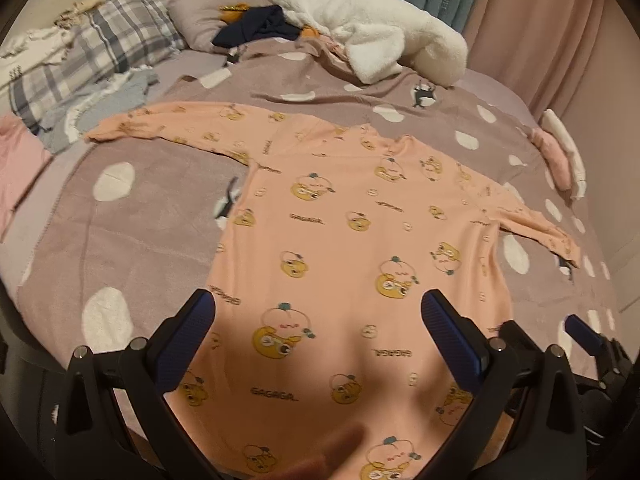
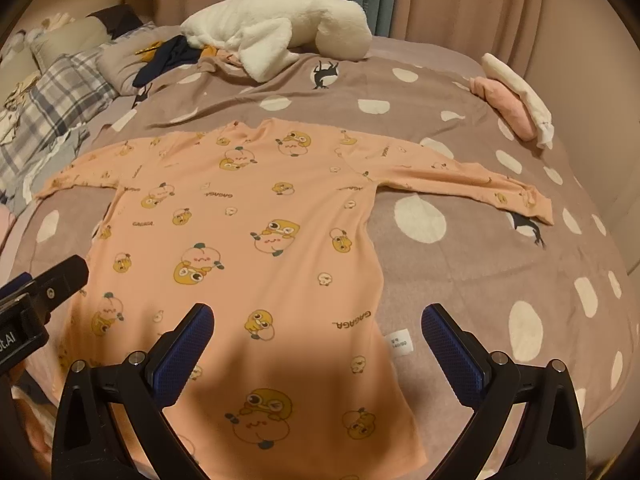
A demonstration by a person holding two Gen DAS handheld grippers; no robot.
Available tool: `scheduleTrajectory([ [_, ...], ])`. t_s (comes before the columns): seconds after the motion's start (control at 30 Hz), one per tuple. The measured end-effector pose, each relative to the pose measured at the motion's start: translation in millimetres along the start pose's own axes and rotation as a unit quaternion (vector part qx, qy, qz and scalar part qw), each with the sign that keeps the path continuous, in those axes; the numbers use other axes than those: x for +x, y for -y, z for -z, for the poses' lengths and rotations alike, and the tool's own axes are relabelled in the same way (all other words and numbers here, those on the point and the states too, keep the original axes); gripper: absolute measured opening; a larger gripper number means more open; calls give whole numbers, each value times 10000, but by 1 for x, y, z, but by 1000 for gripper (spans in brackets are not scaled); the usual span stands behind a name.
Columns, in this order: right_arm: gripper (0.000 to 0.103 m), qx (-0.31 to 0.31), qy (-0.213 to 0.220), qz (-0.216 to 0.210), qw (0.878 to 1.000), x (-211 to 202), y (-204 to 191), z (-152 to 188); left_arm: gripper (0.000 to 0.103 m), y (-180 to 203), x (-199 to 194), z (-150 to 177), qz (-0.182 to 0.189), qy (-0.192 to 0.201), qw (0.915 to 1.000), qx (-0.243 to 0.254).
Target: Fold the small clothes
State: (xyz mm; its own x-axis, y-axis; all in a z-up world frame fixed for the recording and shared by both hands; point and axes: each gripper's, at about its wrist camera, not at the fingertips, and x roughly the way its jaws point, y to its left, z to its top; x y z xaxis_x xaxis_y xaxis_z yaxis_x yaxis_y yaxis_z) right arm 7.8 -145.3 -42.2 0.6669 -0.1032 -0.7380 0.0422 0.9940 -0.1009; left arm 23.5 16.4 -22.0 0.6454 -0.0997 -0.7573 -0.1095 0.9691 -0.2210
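A peach long-sleeved shirt (image 1: pixel 344 240) with yellow cartoon prints lies flat and spread on the bed, both sleeves stretched out sideways; it also shows in the right wrist view (image 2: pixel 248 240). A white size tag (image 2: pixel 399 344) sticks out at its right side. My left gripper (image 1: pixel 318 312) is open and empty, hovering over the lower part of the shirt. My right gripper (image 2: pixel 318 324) is open and empty, over the shirt's lower right side. The right gripper shows at the left view's right edge (image 1: pixel 580 336); the left gripper shows at the right view's left edge (image 2: pixel 48 284).
The shirt lies on a mauve blanket with white dots (image 2: pixel 460 264). A white fluffy garment (image 2: pixel 280 36), dark clothes (image 2: pixel 168 60) and plaid pillows (image 1: pixel 92 52) are at the far side. A folded pink and white pile (image 2: pixel 516 100) sits at the far right. Curtains hang behind.
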Motion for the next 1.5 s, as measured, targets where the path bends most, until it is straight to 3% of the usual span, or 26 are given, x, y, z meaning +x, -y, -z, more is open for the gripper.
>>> scheduleTrajectory([
  [0.57, 103, -154, -26, 19, 9999, 4, -8, -1, 103, -5, 14, 1, 78, -286, 9995, -101],
  [0.73, 103, -133, -30, 36, 9999, 6, -8, -2, 103, -9, 13, -1, -479, -44, 9988, -44],
  [0.9, 103, -148, -15, 39, 9999, 7, -8, -2, 103, -9, 3, -2, -631, 252, 9977, 35],
  [1.17, 103, -165, 66, 85, 9998, 3, -6, -2, 103, 4, -7, 0, -321, 375, 9983, 315],
  [1.33, 103, -99, 123, 103, 9998, 0, -2, -3, 103, 5, -9, 1, -693, 563, 9958, 225],
  [1.43, 103, -79, 141, 122, 9998, -1, -1, -3, 103, -2, -8, -1, -503, 530, 9973, 22],
  [1.5, 103, -81, 142, 123, 9998, -1, 0, -3, 103, -4, -10, -1, -563, 635, 9964, -8],
])
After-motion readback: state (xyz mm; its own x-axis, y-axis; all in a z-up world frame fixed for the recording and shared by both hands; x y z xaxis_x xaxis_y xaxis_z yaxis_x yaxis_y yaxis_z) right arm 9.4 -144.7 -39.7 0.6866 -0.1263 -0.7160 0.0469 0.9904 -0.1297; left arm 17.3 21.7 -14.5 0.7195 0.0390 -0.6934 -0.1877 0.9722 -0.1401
